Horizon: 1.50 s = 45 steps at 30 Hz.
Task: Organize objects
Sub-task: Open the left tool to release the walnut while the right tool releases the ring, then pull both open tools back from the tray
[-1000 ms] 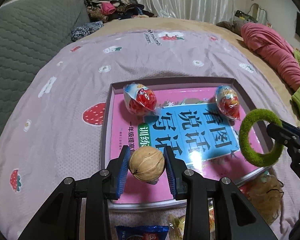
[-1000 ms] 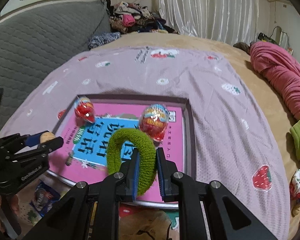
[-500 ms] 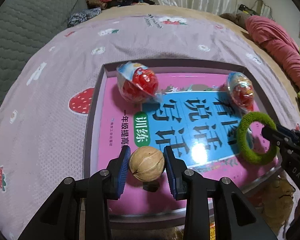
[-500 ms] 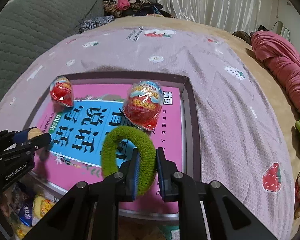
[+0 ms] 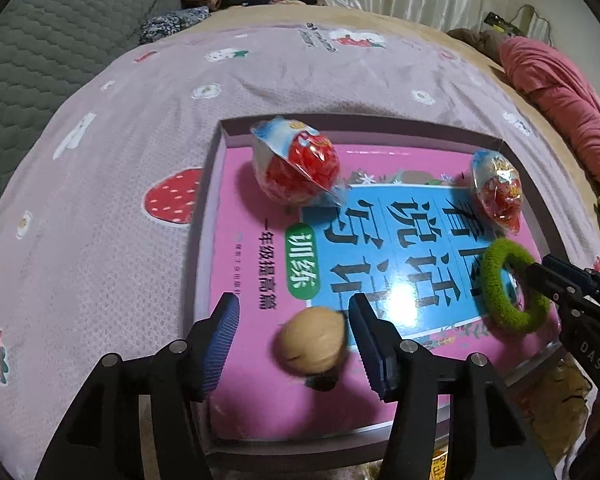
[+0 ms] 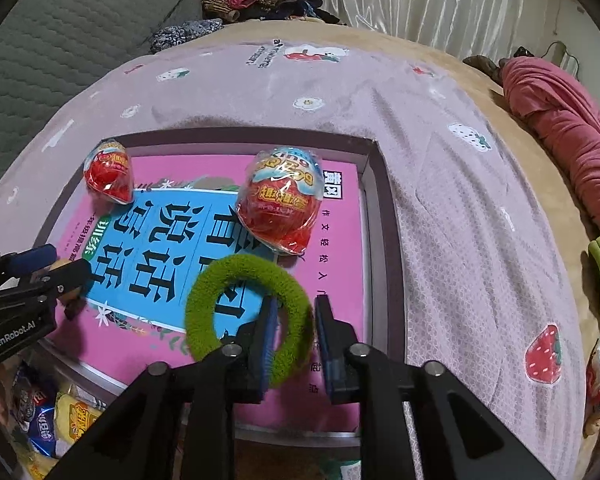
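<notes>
On tray (image 5: 220, 152): 2 wrapped eggs (image 5: 296, 168), 1 walnut (image 5: 312, 346), 1 green ring (image 6: 248, 316), 1 book (image 5: 252, 248).

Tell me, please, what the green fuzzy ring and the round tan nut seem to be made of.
Green fuzzy ring: probably soft plush or terry fabric; its surface looks matte and nubby. Round tan nut: apparently a natural walnut shell, dull and faintly ridged, though blurred.
</notes>
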Each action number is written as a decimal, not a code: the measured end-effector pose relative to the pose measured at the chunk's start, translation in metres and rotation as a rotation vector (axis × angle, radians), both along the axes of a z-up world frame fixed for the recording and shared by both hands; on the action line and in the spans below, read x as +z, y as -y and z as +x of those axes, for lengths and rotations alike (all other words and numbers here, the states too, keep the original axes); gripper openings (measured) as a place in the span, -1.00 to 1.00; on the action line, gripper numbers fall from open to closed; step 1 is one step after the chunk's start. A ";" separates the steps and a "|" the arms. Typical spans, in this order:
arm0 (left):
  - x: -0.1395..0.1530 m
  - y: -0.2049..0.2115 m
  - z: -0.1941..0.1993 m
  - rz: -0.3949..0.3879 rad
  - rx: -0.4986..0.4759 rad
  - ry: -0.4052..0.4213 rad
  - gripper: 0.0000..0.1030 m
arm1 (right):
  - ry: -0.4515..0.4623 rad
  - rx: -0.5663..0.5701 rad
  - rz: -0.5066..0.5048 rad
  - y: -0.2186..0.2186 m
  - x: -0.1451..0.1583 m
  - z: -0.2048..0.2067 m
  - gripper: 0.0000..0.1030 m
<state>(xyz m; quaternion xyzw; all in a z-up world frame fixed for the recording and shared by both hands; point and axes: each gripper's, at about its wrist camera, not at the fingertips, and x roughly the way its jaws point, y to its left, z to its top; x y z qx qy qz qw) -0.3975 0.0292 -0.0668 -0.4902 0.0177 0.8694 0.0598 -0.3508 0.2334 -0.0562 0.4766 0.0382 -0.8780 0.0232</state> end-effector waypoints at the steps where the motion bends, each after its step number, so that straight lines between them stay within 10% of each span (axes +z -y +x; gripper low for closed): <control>1: 0.001 0.002 0.001 0.006 0.007 0.001 0.29 | -0.009 0.000 0.005 0.000 0.002 0.001 -0.25; 3: 0.006 0.007 0.002 0.016 0.010 -0.006 0.39 | -0.019 -0.003 0.015 0.001 0.007 0.003 0.20; 45: 0.172 0.040 0.191 -0.020 0.012 -0.230 0.83 | -0.283 0.051 0.024 0.018 0.187 0.179 0.73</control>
